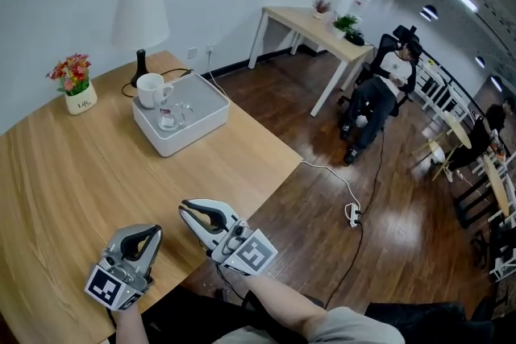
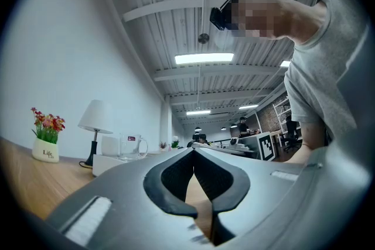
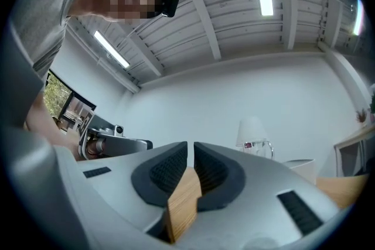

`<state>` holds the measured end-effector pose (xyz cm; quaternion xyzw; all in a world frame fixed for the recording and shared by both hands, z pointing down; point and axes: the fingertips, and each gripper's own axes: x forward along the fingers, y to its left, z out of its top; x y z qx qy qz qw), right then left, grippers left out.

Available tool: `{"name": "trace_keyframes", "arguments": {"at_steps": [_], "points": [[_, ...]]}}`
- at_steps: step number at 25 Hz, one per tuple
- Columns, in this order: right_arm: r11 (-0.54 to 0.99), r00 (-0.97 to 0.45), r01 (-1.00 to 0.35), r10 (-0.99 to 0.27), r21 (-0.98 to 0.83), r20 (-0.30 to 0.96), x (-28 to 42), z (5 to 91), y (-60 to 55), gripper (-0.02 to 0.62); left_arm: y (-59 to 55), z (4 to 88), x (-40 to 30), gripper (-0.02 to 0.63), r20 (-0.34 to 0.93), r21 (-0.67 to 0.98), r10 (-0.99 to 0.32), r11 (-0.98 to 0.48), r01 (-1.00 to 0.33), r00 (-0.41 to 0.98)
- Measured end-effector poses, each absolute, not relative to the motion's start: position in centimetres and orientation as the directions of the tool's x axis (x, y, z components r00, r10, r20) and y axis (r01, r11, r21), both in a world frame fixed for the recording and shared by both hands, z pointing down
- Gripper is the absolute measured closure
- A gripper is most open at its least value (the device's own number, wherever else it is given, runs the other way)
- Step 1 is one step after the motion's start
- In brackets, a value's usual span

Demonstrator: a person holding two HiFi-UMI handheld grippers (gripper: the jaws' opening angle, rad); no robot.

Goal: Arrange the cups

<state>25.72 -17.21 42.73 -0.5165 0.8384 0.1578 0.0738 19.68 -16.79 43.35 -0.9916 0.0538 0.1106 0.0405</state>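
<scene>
Wooden table [image 1: 72,173] bears a white tray [image 1: 208,122] with a white ceramic mug [image 1: 150,89] and clear glass cup [image 1: 174,113]. They'd break easily, I think; grab handles. My left gripper [image 1: 155,230] and right gripper [image 1: 184,208] are closed, empty.

"Life" on flower pot [image 1: 81,101]

Left gripper [image 1: 151,231] beside right gripper [image 1: 185,208], both jaws together — empty

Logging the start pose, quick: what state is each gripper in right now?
Left gripper: closed, jaws together, holding nothing.
Right gripper: closed, jaws together, holding nothing.
</scene>
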Motion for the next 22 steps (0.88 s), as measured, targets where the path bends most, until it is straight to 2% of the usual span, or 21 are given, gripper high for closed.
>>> {"name": "trace_keyframes", "arguments": {"at_steps": [22], "points": [[0.450, -0.494, -0.866, -0.837, 0.217, -0.235, 24.5, 42.8, -17.1, 0.565, -16.8, 43.2, 19.5, 0.597, -0.209, -0.064, -0.102, -0.991, -0.118, 0.973]]}}
